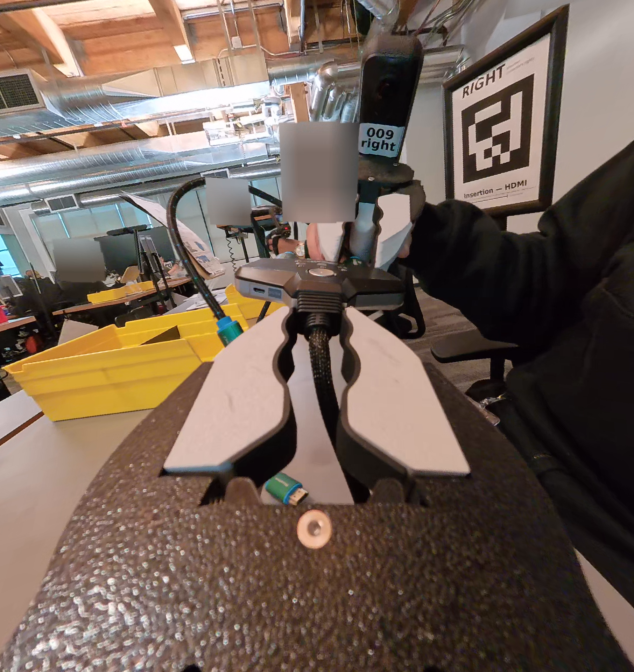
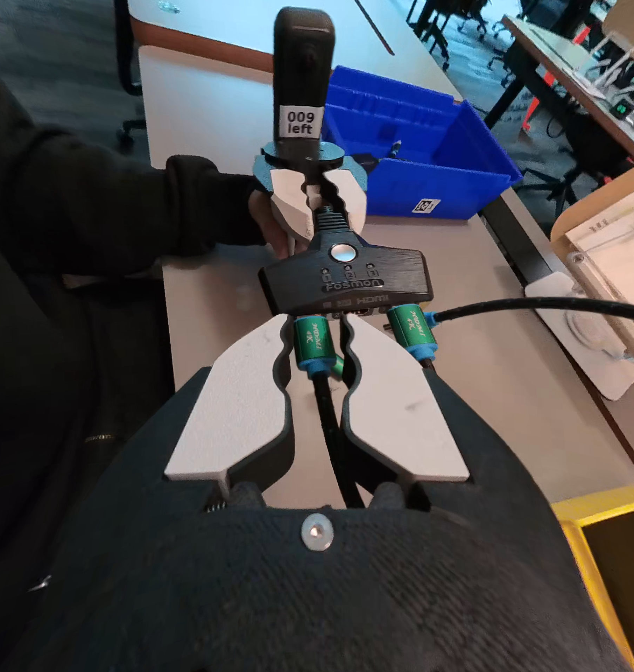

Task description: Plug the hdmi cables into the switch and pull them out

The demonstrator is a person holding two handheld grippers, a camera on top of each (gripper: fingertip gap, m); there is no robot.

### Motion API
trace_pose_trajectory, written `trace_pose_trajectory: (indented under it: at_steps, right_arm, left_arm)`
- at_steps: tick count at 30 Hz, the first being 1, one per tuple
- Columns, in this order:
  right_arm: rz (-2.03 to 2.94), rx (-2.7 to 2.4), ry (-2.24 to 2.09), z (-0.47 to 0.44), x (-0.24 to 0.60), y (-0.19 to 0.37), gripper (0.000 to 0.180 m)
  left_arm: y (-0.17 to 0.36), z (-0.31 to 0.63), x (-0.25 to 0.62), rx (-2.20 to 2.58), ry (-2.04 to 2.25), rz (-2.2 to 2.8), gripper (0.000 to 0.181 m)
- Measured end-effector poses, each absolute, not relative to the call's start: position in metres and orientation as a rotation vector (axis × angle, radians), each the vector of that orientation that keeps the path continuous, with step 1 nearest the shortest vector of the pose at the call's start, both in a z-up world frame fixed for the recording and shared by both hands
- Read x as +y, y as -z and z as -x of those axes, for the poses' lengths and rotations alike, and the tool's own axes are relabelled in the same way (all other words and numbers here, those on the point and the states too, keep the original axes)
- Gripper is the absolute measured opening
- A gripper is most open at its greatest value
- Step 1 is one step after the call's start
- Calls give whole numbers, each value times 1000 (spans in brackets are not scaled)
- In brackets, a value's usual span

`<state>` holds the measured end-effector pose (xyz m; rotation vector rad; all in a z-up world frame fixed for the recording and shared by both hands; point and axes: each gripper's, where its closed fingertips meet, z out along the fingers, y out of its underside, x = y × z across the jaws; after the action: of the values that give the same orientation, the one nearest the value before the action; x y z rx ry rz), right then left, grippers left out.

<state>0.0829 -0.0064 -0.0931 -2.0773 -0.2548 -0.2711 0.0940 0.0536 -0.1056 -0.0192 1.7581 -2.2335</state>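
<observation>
Grippers face each other across the switch [image 2: 344, 280]: left gripper [image 1: 317, 316] clamps its pigtail collar, right gripper [image 2: 313, 320] narrowly brackets a green plug [image 2: 313, 343].

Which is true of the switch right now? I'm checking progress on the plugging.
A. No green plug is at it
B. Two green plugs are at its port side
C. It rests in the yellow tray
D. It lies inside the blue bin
B: the right wrist view shows two green plugs at the port edge of the switch, which the left gripper holds up by its ribbed cable end.
</observation>
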Motion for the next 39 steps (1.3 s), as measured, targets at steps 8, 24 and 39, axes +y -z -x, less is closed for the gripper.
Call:
trace_pose_trajectory:
  at_steps: [8,24,39]
  right_arm:
    - [2077,-311,268,-76,-13,105,22]
    - [2012,-248,36,-69,-10,107,21]
    - [2059,-229,70,-74,-16,112,36]
  left_arm:
    - [106,-89,51,1785,2272,-5,22]
    - [105,-86,48,1768,2286,-44,22]
    - [107,-88,47,1779,2270,-26,22]
